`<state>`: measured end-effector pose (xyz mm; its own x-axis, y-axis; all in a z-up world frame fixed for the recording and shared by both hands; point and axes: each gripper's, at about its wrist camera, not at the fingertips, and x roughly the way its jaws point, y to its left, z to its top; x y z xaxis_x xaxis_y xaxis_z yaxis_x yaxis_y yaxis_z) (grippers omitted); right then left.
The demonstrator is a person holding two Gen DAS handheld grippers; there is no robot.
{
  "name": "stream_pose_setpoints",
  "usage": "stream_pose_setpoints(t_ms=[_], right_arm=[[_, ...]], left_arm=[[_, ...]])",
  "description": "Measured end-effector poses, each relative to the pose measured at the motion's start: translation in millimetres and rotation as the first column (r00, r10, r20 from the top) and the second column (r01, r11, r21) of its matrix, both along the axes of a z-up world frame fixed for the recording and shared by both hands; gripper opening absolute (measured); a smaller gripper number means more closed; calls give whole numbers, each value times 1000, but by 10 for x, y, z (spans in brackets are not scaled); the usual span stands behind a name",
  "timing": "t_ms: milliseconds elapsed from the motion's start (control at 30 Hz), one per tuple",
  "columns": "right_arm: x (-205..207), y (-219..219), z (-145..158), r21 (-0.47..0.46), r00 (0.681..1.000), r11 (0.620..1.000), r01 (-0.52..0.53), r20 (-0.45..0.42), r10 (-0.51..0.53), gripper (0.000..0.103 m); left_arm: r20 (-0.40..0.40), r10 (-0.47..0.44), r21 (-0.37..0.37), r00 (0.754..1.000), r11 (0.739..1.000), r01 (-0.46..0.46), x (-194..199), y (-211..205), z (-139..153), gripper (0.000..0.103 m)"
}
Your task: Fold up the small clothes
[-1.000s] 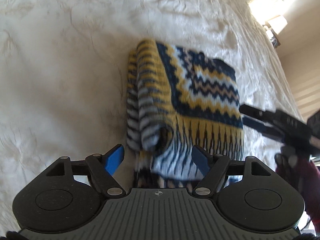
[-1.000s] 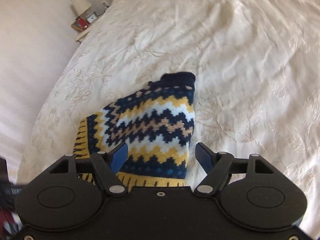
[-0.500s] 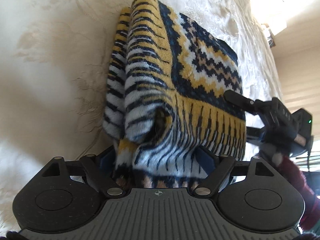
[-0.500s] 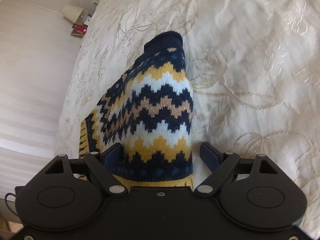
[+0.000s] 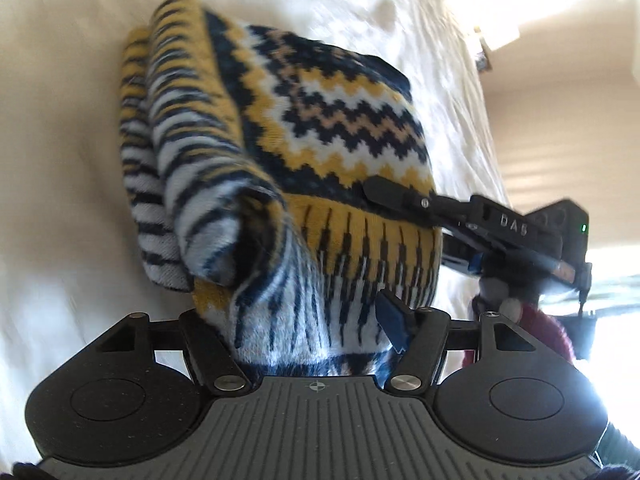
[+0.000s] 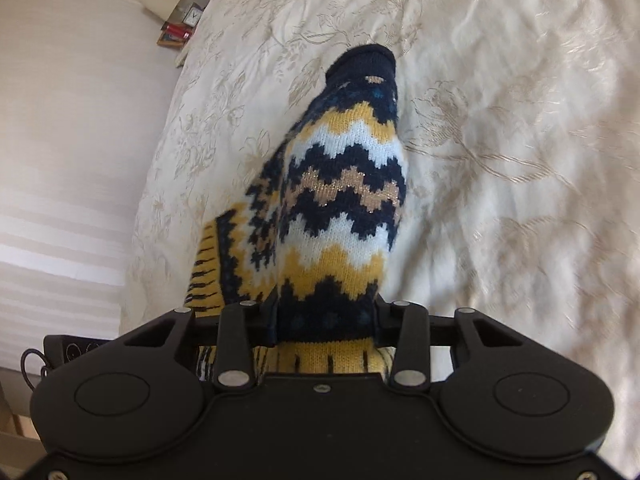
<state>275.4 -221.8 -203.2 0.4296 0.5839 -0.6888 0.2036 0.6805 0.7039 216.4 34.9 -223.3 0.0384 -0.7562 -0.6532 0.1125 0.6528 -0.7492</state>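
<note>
A small knitted sweater (image 5: 320, 152) with navy, yellow and white zigzags lies folded on a cream bedspread (image 5: 60, 100). My left gripper (image 5: 308, 320) has its jaws around the sweater's striped near edge, with cloth bunched between them. My right gripper (image 6: 324, 316) is shut on the sweater (image 6: 344, 208) at its yellow hem, and the cloth rises from the bed toward it. The right gripper also shows in the left wrist view (image 5: 400, 196), clamped on the hem at the right.
The embroidered cream bedspread (image 6: 500, 120) spreads all around. A nightstand (image 6: 176, 36) with a lamp, a clock and small items stands past the bed's far left edge by a pale wall. A bright window glares at the left wrist view's right side.
Both grippers moved in onto the sweater's near edge and closed on it. The cloth has lifted and bunched toward the cameras.
</note>
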Motion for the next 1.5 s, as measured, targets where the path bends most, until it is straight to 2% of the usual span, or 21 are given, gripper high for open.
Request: stream_pose_setpoints(t_ms=[133, 200, 267, 367, 467, 567, 700, 733, 800, 867, 1000, 1133, 1233, 1300, 1333, 1500], right_arm=[[-137, -73, 139, -17, 999, 1000, -12, -42, 11, 49], [-214, -67, 133, -36, 998, 999, -29, -63, 27, 50], [-306, -48, 68, -71, 995, 996, -45, -95, 39, 54], [-404, 21, -9, -177, 989, 980, -86, -133, 63, 65], [-444, -3, 81, -197, 993, 978, -70, -104, 50, 72], [-457, -9, 267, -260, 998, 964, -63, -40, 54, 75], [-445, 2, 491, -372, 997, 928, -20, 66, 48, 86], [-419, 23, 526, -399, 996, 917, -5, 83, 41, 92], [-341, 51, 541, -443, 994, 896, 26, 104, 22, 93], [-243, 73, 507, -473, 995, 879, 54, 99, -8, 95], [-90, 108, 368, -520, 996, 851, 80, 79, -45, 95], [-29, 210, 164, -560, 999, 828, 29, 3, -32, 95], [-17, 363, -9, -594, 998, 803, -44, -61, 9, 101], [3, 464, -94, -612, 995, 787, -80, -93, 29, 102], [14, 501, -117, -621, 995, 779, -87, -99, 31, 102], [71, 574, -111, -660, 993, 745, -100, -118, 29, 102]], left_arm=[[-19, -45, 3, 999, 999, 45, -535, -205, 19, 65], [-35, -46, 28, 998, 999, 47, -808, -280, -38, 65], [-39, -33, 109, 999, 993, 37, -1027, -325, -111, 65], [-7, -14, 251, 1000, 968, 15, -1250, -336, -145, 65], [87, 0, 331, 996, 943, -29, -1416, -272, 48, 65], [239, -34, 415, 970, 907, -70, -1508, -195, 376, 66], [410, -52, 446, 911, 882, -151, -1460, -322, 800, 67], [440, -57, 454, 896, 875, -167, -1450, -366, 859, 69], [488, -72, 474, 870, 859, -195, -1373, -499, 932, 75], [498, -84, 509, 863, 834, -213, -1248, -658, 865, 76], [467, -123, 597, 876, 775, -209, -1098, -780, 651, 76], [395, -167, 674, 904, 721, -161, -1061, -683, 378, 78], [362, -147, 672, 920, 726, -148, -1056, -563, 258, 86], [354, -135, 660, 926, 737, -145, -1070, -491, 240, 88], [350, -135, 662, 927, 736, -143, -1064, -485, 221, 92], [337, -124, 644, 933, 753, -133, -1022, -438, 161, 97]])
